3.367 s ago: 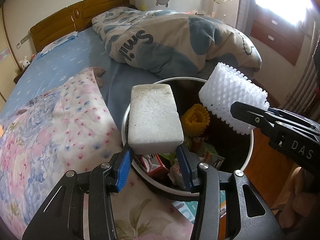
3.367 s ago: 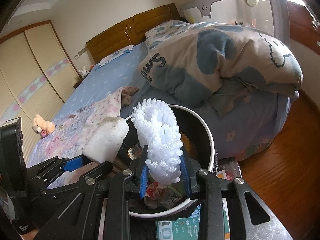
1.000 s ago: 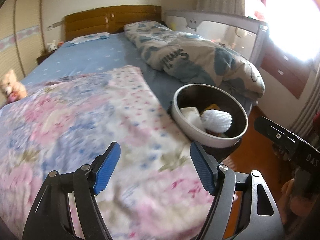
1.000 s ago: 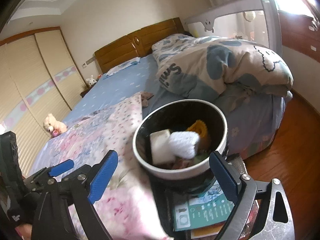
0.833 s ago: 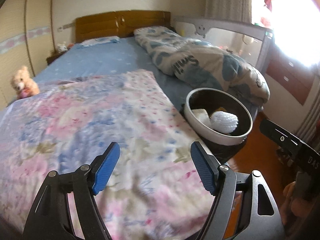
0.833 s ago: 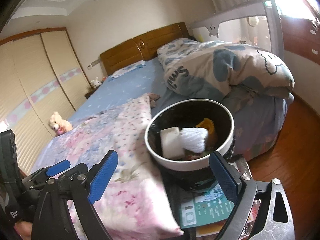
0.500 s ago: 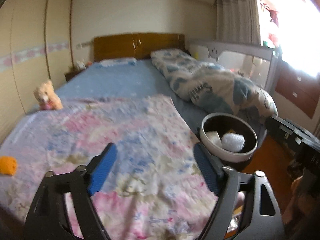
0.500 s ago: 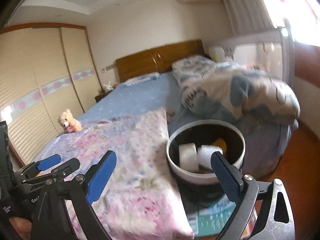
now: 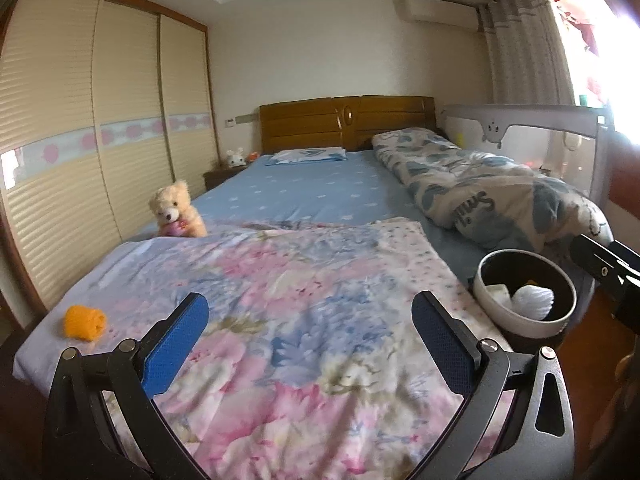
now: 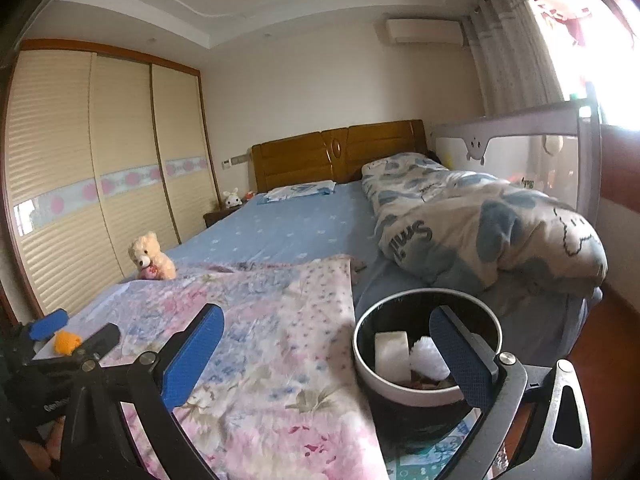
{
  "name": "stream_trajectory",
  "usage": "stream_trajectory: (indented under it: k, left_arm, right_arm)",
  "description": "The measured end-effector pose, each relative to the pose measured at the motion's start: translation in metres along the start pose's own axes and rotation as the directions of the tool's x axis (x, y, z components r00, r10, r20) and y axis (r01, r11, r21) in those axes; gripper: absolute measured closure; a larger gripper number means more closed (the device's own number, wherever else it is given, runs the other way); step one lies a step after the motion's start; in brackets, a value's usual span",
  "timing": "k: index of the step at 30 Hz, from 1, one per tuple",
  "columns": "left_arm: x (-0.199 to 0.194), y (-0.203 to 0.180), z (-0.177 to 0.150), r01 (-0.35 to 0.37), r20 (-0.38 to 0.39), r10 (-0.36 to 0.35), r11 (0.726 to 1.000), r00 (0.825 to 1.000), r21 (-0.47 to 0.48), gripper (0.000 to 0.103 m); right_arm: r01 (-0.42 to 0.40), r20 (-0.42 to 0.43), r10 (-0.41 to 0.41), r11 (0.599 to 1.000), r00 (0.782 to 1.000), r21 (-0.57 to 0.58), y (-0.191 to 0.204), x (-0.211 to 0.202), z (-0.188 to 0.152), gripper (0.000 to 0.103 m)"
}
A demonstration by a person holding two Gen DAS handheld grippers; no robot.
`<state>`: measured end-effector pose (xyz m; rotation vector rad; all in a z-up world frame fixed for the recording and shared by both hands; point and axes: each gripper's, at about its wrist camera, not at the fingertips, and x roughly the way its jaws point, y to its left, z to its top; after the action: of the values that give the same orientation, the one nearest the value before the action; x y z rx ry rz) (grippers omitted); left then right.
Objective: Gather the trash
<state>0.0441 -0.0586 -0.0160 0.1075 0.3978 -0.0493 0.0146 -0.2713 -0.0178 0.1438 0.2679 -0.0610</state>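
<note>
A round white-rimmed trash bin [image 9: 524, 322] [image 10: 400, 394] stands at the bed's right edge. A white foam block [image 10: 392, 354] [image 9: 496, 292] and a white foam net [image 10: 428, 358] [image 9: 532, 302] lie inside it. An orange crumpled piece [image 9: 84, 322] [image 10: 66, 342] rests on the bed's near left corner. My left gripper [image 9: 310, 300] hovers over the floral blanket, jaws opening wide, nothing between them. My right gripper [image 10: 326, 312] hangs before the bin, jaws also opening and holding nothing; its right finger [image 10: 460, 356] overlaps the bin in the picture.
A floral blanket [image 9: 300, 300] covers the near bed. A teddy bear [image 9: 176, 210] sits at the left edge, and a rolled quilt [image 10: 480, 224] lies on the right by a grey bed rail [image 10: 520, 128]. Wardrobe doors [image 9: 80, 160] line the left wall. Wooden floor [image 10: 600, 340] lies right of the bin.
The foam block and foam net, held over the bin earlier, now lie in it. Both grippers have opened wide, drawn back and tilted up, bringing the orange piece into view.
</note>
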Motion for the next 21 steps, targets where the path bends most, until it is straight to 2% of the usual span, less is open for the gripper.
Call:
stream_trajectory:
  k: [11,21]
  left_arm:
    - [-0.002,-0.004,-0.007,-0.005,0.000,0.005,1.000,1.000,0.020,0.000]
    - [-0.003,0.000,-0.008,0.002,-0.009,-0.002,1.000,1.000,-0.003,0.000]
  right_arm:
    - [0.006,-0.010,-0.006,1.000,1.000,-0.011,0.007,0.004,-0.014,0.000]
    - [0.005,-0.014,-0.005,1.000,1.000,-0.014,0.009,0.005,-0.015,0.000]
